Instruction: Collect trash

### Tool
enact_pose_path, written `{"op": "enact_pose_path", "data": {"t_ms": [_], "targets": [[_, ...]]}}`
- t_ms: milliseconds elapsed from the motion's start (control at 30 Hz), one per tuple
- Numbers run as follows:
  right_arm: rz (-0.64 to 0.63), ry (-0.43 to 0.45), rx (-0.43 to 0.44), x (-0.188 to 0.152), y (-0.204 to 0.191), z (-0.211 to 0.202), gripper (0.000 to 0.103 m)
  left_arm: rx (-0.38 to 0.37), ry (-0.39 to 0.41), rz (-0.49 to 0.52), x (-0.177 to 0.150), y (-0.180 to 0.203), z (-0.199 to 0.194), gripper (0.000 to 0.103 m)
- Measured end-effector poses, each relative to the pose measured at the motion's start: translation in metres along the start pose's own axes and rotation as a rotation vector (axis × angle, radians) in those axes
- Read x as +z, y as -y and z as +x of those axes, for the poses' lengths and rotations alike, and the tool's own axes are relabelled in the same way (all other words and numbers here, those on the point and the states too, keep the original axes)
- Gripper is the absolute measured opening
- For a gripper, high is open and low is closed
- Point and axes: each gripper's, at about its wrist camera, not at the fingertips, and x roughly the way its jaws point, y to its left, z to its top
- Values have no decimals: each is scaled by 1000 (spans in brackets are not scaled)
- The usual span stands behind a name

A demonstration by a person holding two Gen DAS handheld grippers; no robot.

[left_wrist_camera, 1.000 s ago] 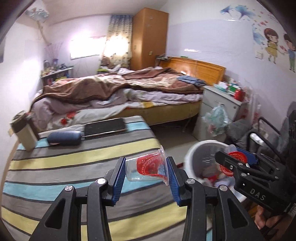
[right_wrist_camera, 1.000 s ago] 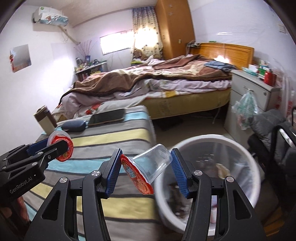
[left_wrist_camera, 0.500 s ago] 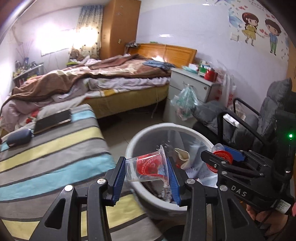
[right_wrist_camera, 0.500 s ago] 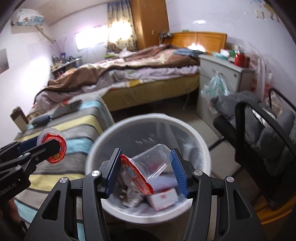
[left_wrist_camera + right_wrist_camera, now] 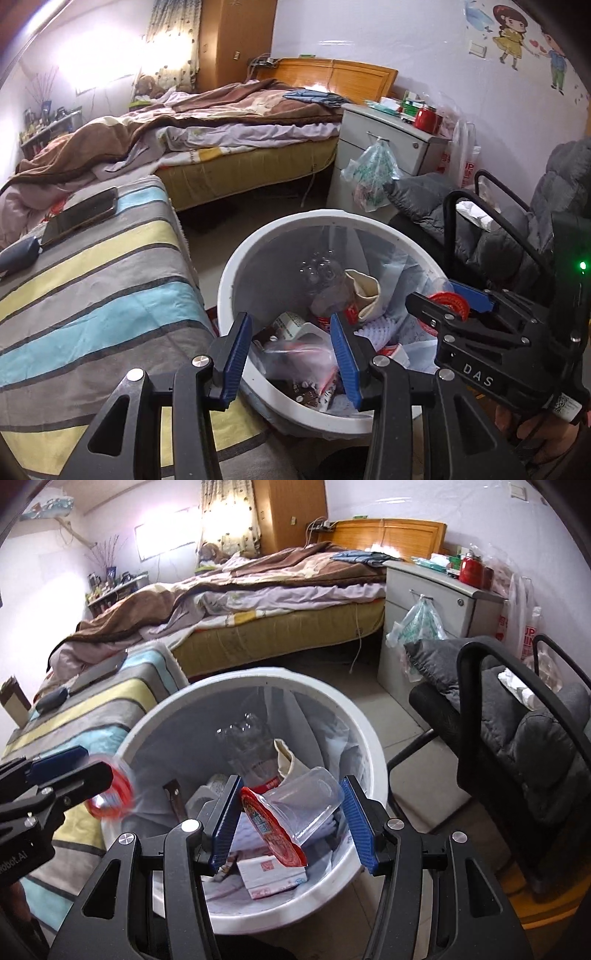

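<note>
Both grippers hang over the white trash bin (image 5: 236, 266) (image 5: 369, 738), which holds wrappers, a carton and a clear bottle. My right gripper (image 5: 291, 827) (image 5: 443, 306) is shut on a clear plastic cup with a red foil lid (image 5: 295, 812), tilted lid-down above the trash. My left gripper (image 5: 291, 354) (image 5: 85, 771) stands with its blue pads (image 5: 236, 350) a cup's width apart. Its own red-lidded cup (image 5: 110, 794) shows only as a blur at the fingertips, a faint reddish smear (image 5: 299, 354) low between the pads, slipping down out of them.
A striped bed cover (image 5: 92, 295) lies left of the bin, with a phone (image 5: 81, 214) and a dark case (image 5: 18, 254) on it. A black chair with grey cushions (image 5: 517, 738) stands to the right. Behind are a grey nightstand (image 5: 388, 140) with a hanging bag (image 5: 373, 173) and a large unmade bed.
Both grippers swung from over the striped cover to above the bin and sank lower. The left cup, sharp between the pads before, is now a blur lower down.
</note>
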Motion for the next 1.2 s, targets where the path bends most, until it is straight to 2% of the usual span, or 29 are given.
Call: {"op": "enact_pose_path", "data": {"t_ms": [133, 367, 467, 900, 1200], "targets": [[-8, 21, -5, -1, 1, -6, 60, 1, 6, -12, 0, -1, -2, 55], [-8, 67, 20, -4, -3, -21, 62, 18, 43, -28, -4, -3, -18, 58], [-6, 74, 34, -3, -6, -25, 62, 27, 67, -35, -6, -6, -30, 66], [2, 162, 34, -11, -27, -59, 62, 92, 143, -35, -22, -14, -77, 66], [25, 188, -32, -22, -37, -72, 62, 129, 173, -51, -34, -14, -90, 66]]}}
